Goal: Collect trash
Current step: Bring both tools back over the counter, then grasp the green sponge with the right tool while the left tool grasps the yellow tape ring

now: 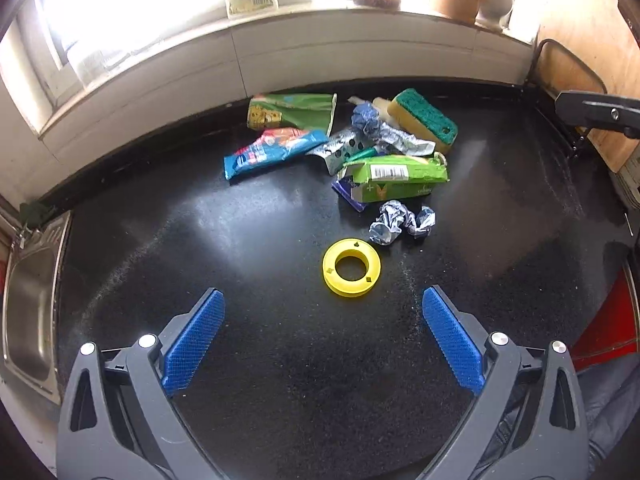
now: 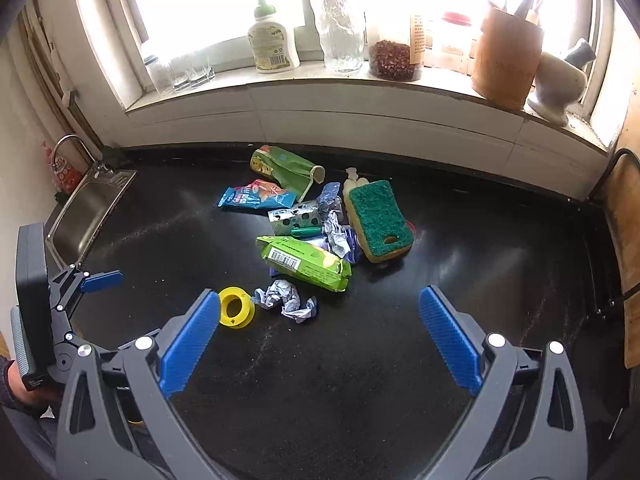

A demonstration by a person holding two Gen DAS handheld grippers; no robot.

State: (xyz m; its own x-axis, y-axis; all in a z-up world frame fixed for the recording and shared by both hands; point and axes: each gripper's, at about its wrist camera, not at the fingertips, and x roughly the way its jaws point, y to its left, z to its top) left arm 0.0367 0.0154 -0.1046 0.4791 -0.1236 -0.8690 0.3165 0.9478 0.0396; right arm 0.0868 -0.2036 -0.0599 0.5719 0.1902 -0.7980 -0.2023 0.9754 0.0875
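1. The left gripper (image 1: 323,312) hovers over the counter (image 1: 280,360) with its two blue fingers (image 1: 192,340) spread wide and holding nothing; the right gripper (image 2: 320,312) likewise has both fingers (image 2: 450,338) released and bare.
2. Nearest the left gripper lies one yellow ring spool (image 1: 351,267), flat on the counter, just ahead of the gap between the fingers.
3. Just beyond it sits one crumpled foil wad (image 1: 400,222), apart from the spool.
4. Farther out is the trash pile: one light green packet (image 1: 396,180) with a barcode label, one blue wrapper (image 1: 272,152), one dark green bag (image 1: 292,112), one spotted silver wrapper (image 1: 340,148), all touching or overlapping near the back of the counter.
5. One green-topped sponge (image 2: 378,218) leans at the right side of the pile.
6. On the windowsill (image 2: 360,84) stand one green-capped bottle (image 2: 272,44), one clear glass vase (image 2: 340,32), one jar (image 2: 394,58) holding brown bits, and one wooden holder (image 2: 506,56) with utensils.
7. A steel sink (image 2: 86,216) bounds the counter's left edge; bare dark surface lies between the fingers and the pile.
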